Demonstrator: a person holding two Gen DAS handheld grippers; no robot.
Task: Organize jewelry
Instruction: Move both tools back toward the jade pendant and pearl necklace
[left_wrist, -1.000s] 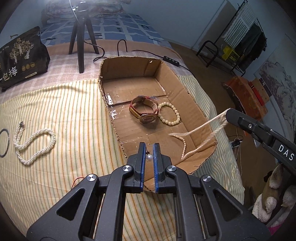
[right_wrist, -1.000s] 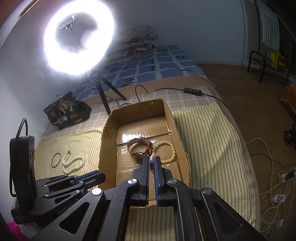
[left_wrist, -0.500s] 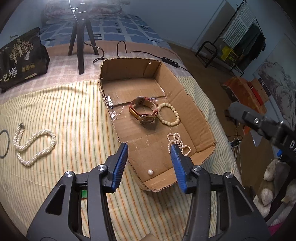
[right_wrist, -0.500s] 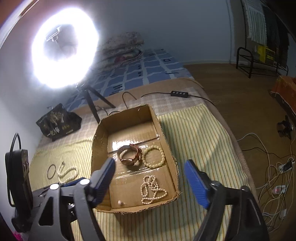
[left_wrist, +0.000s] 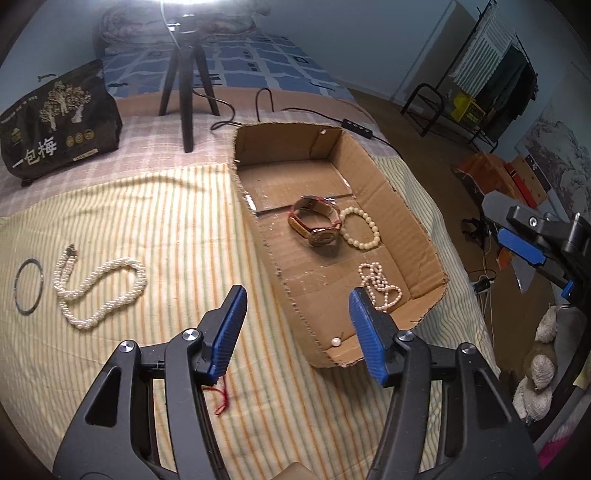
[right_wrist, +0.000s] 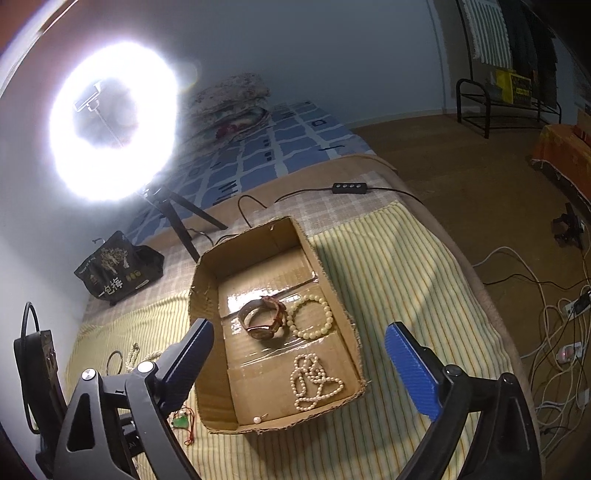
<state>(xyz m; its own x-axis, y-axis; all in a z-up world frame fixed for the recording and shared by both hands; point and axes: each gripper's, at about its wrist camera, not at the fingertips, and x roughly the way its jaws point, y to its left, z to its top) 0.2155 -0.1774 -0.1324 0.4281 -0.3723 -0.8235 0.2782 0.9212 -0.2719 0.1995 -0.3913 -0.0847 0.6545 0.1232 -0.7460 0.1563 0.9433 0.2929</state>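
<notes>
A shallow cardboard box (left_wrist: 402, 206) (right_wrist: 207, 291) lies on the striped bedspread. It holds a brown-strapped watch (left_wrist: 316, 225) (right_wrist: 264, 321), a cream bead bracelet (left_wrist: 360, 229) (right_wrist: 310, 321), a thin pearl necklace (left_wrist: 380, 291) (right_wrist: 314, 382) and a single pearl earring (left_wrist: 335, 342) (right_wrist: 256, 420). A thick pearl rope (left_wrist: 99, 291) and a metal bangle (left_wrist: 27, 291) lie left of the box. My left gripper (left_wrist: 299, 332) is open and empty over the box's near left corner. My right gripper (right_wrist: 299, 362) is open and empty above the box.
A red cord with a green pendant (right_wrist: 183, 421) (left_wrist: 221, 400) lies by the left gripper. A ring light on a tripod (right_wrist: 110, 136) (left_wrist: 184, 85) and a black snack bag (left_wrist: 55, 122) stand behind. The bed's edge drops off on the right, with cables (right_wrist: 554, 332) on the floor.
Both grippers opened. The pearl earring dropped from the left one and the thin necklace from the right one into the box. Both grippers then drew back and up.
</notes>
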